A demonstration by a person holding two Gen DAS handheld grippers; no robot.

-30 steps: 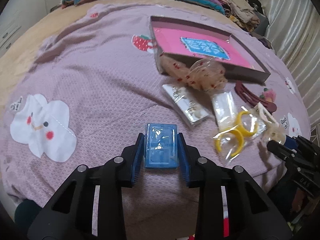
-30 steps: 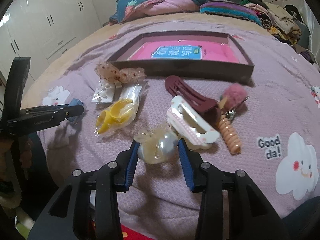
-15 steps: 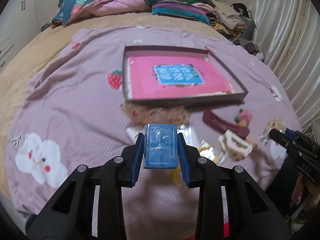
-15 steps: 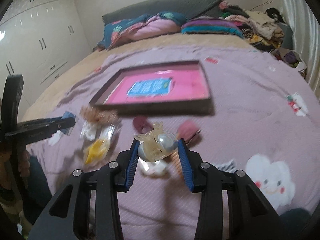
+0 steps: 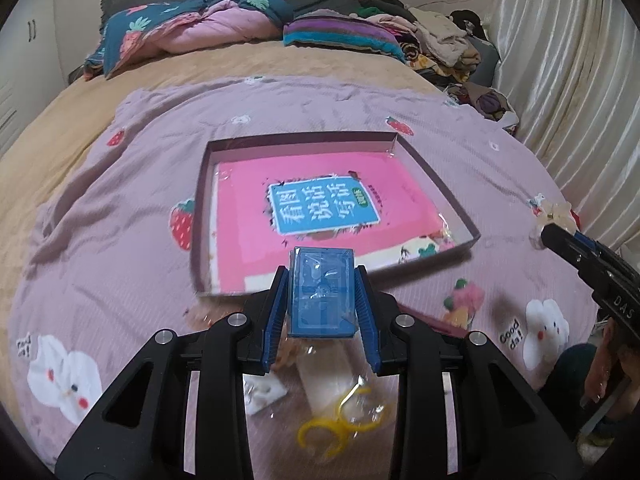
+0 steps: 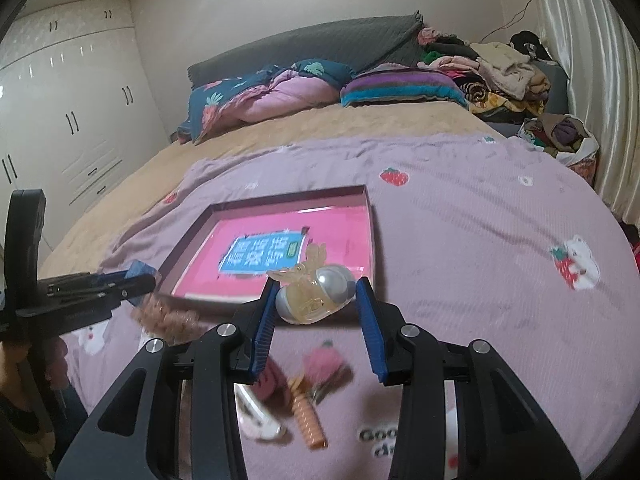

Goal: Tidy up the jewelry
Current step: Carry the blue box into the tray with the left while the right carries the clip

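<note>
My left gripper [image 5: 321, 294] is shut on a small blue plastic-wrapped box [image 5: 322, 292], lifted over the near edge of a shallow dark tray [image 5: 198, 216] that holds a pink book [image 5: 320, 208]. My right gripper [image 6: 316, 300] is shut on a pale amber hair claw with pearl-like domes [image 6: 316, 294], raised above the blanket just short of the same tray [image 6: 372, 232]. Each gripper shows in the other's view: the left gripper [image 6: 142, 280] at the left, the right gripper [image 5: 550, 232] at the right.
On the lilac blanket [image 5: 100, 220] below lie yellow rings in a clear bag [image 5: 340, 428], a white earring card [image 5: 262, 392], a pink pompom clip [image 6: 322, 364], an orange spiral tie [image 6: 308, 420] and a white clip [image 6: 260, 420]. Pillows [image 6: 260, 92] and piled clothes [image 6: 500, 76] sit behind.
Both grippers rose and moved toward the tray, each keeping its item. The loose pieces have dropped to the bottom of both views and the tray now sits just beyond the fingertips.
</note>
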